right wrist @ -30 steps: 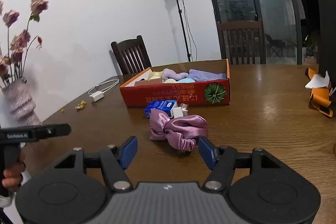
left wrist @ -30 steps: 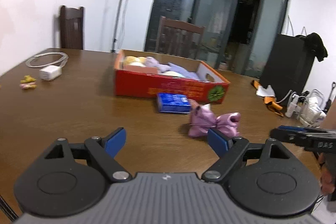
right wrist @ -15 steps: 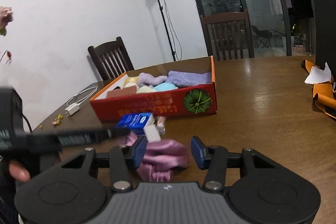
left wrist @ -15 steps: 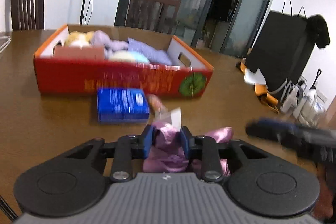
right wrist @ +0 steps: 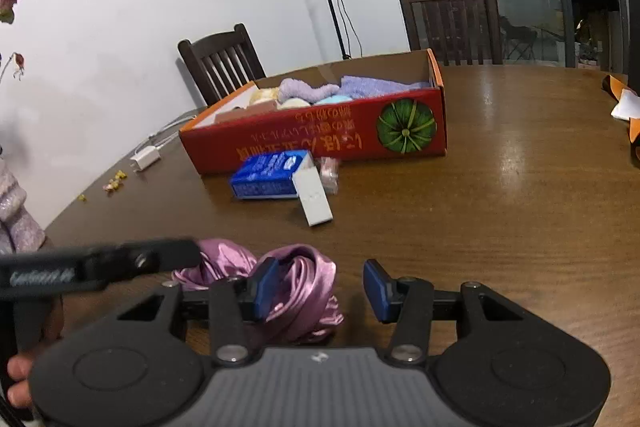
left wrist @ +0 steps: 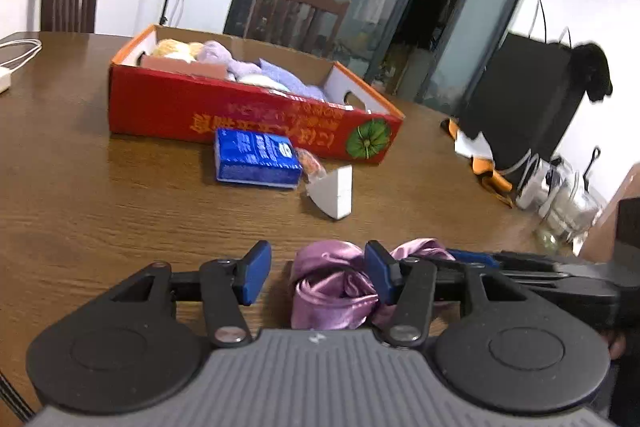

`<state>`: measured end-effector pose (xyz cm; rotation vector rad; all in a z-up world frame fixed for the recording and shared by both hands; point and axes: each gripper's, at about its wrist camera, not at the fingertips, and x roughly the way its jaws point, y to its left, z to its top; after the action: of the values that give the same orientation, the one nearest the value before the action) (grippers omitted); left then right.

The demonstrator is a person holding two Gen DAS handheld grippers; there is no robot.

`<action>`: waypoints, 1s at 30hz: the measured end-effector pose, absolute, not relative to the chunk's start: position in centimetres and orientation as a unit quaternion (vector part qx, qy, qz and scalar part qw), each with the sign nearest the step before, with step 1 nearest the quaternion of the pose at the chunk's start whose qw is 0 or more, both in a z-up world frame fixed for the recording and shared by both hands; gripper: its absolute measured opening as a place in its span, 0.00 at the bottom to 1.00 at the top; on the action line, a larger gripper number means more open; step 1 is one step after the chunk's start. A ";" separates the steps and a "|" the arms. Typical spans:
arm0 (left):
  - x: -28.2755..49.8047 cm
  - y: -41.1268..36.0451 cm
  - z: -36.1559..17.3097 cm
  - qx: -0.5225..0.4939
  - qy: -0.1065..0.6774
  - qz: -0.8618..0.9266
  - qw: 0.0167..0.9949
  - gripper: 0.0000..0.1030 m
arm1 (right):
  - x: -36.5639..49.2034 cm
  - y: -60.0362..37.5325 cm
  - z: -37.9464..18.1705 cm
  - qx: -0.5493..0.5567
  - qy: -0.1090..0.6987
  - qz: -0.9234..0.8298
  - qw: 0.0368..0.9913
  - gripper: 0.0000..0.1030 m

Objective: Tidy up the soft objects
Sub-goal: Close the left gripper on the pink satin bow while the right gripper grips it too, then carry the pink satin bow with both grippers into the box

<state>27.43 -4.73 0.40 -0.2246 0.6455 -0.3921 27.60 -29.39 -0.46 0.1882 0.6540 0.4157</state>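
On the desk [left wrist: 100, 195], well in front of the red box [left wrist: 248, 115], lies the purple satin scrunchie [left wrist: 332, 287], a soft and slippery bundle of cloth. Both grippers are low at it from two sides. In the left wrist view, the left gripper [left wrist: 316, 277] has its jaws apart, and one lobe of the scrunchie sits between them against the right pad, not clamped. In the right wrist view, the right gripper [right wrist: 320, 289] is also apart; the cloth lies behind its left pad and partly in the gap, and nothing is squeezed. Between the scrunchie and the red box lie a blue packet [right wrist: 272, 177], a white wedge-shaped piece [right wrist: 314, 197] and a small wrapped item [right wrist: 330, 173], all close to the front wall of the box. Inside the box are already some soft things [right wrist: 316, 93], lilac, yellow and pale blue. I judge the step in hand is the picking up of the scrunchie. The next move calls for one gripper to close firmly on a thick fold, because satin can slip out, and then to lift it over the wall into the box.
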 end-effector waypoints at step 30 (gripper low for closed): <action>50.9 -10.1 7.9 -0.084 0.328 -0.208 0.917 0.28 | 48.0 -30.1 10.0 0.018 0.300 0.180 0.937 0.13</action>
<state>50.87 -10.10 7.94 -0.1722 0.6751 -0.4288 48.01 -30.14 9.99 0.0368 0.6129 0.3677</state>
